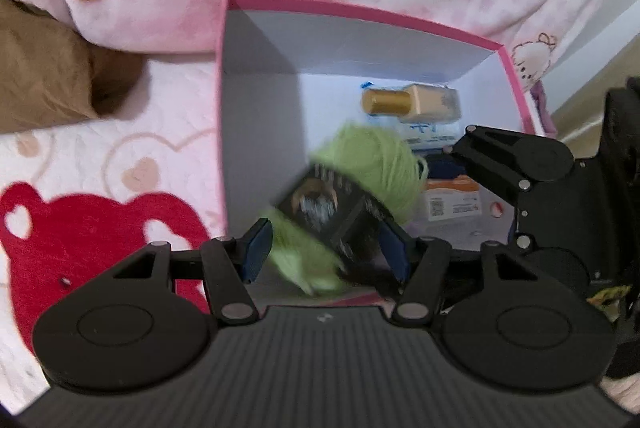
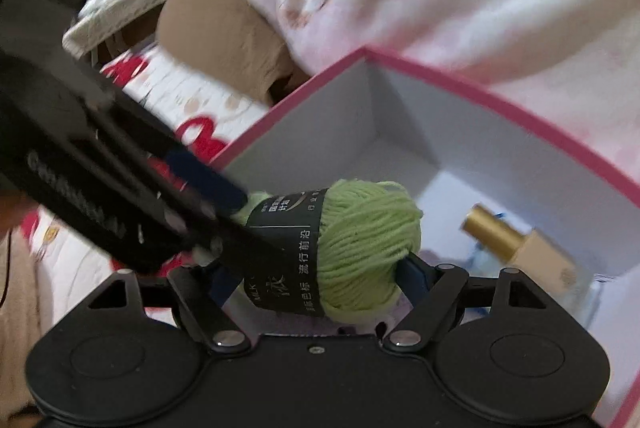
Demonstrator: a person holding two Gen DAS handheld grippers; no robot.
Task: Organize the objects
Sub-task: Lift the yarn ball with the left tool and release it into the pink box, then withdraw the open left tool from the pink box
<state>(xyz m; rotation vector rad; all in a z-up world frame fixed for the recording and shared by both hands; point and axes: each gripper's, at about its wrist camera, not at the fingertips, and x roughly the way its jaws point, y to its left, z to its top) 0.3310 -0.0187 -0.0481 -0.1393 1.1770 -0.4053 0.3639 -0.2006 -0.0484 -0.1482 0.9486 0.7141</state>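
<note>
Two tongs over the pink box (image 1: 360,13): left tongs (image 1: 326,252) and right tongs (image 2: 316,284) both clamp the yarn ball (image 2: 360,248); uneven release could tip it past the rim.

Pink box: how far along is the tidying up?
Partly done: a gold-capped bottle and some packets already lie in the pink box. In hand: the green yarn ball, flanked by the left gripper and right gripper; which one grips it is unclear. Left: setting it down. Further items aren't visible.
</note>
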